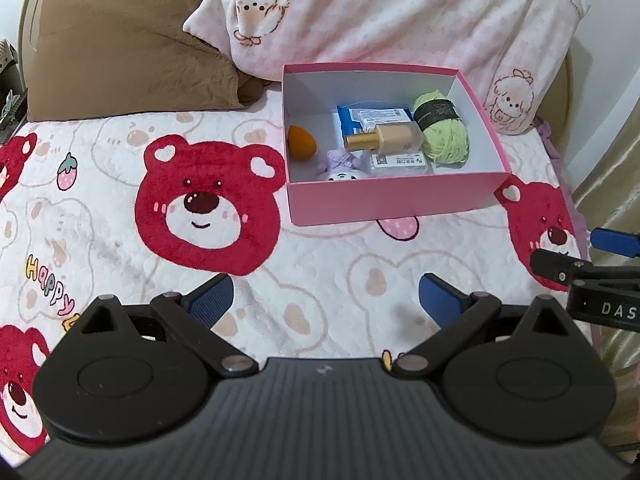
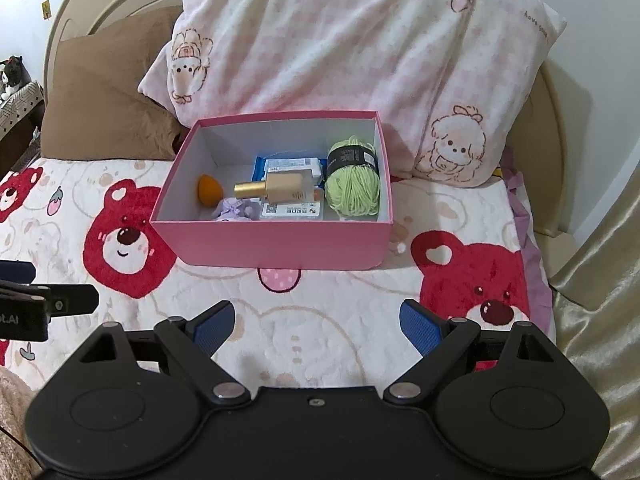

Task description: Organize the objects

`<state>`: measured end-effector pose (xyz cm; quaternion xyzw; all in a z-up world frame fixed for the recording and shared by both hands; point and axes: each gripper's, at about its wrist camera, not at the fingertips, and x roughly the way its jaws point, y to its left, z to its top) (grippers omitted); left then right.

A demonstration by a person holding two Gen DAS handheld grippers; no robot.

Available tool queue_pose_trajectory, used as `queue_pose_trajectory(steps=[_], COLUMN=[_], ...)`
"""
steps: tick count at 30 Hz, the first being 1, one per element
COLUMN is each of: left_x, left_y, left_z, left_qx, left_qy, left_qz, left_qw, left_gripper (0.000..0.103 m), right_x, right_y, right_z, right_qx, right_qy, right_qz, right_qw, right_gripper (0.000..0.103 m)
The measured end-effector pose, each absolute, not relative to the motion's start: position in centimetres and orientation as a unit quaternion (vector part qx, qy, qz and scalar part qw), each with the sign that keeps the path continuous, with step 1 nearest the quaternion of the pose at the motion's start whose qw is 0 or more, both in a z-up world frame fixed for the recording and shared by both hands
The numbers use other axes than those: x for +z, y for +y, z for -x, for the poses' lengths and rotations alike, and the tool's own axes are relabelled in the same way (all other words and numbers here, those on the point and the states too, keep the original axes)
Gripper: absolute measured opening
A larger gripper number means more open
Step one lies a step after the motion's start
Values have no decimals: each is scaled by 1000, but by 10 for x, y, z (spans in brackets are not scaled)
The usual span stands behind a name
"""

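An open pink box [image 1: 396, 200] [image 2: 272, 244] sits on the bed ahead of both grippers. It holds a green yarn ball [image 1: 444, 136] [image 2: 352, 192], a beige bottle with a gold cap [image 1: 384, 138] [image 2: 280, 190] lying on its side, an orange sponge [image 1: 302, 142] [image 2: 210, 190], a purple plush [image 1: 342, 164] [image 2: 234, 210], a blue packet [image 1: 372, 114] [image 2: 288, 166] and a white labelled packet [image 1: 398, 160] [image 2: 290, 211]. My left gripper [image 1: 326, 284] is open over the blanket, short of the box, with nothing between its fingers. My right gripper [image 2: 317, 308] is open and empty too, beside the left one.
The bed is covered by a white blanket with red bears [image 1: 204, 204] [image 2: 124, 240]. A pink-checked pillow [image 1: 400, 16] [image 2: 340, 48] leans behind the box, with a brown pillow [image 1: 128, 40] [image 2: 108, 100] to its left. A gold curtain [image 2: 600, 320] hangs at the right edge.
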<state>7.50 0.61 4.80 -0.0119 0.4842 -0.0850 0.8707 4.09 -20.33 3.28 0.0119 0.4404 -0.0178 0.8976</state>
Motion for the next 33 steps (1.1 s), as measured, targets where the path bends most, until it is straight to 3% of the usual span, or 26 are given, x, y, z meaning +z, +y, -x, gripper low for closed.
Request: queue_pose_trajectory(steps=[33], left_x=[38], left_y=[8], left_z=[-82], left_qx=[-70], left_qy=[513], left_qz=[-3], left_qw=[856], left_gripper=[100], right_x=[26], right_y=[-200], right_z=[-42], right_qx=[-21], right_qy=[459], right_qz=[9], right_qw=[888], right_gripper=[92])
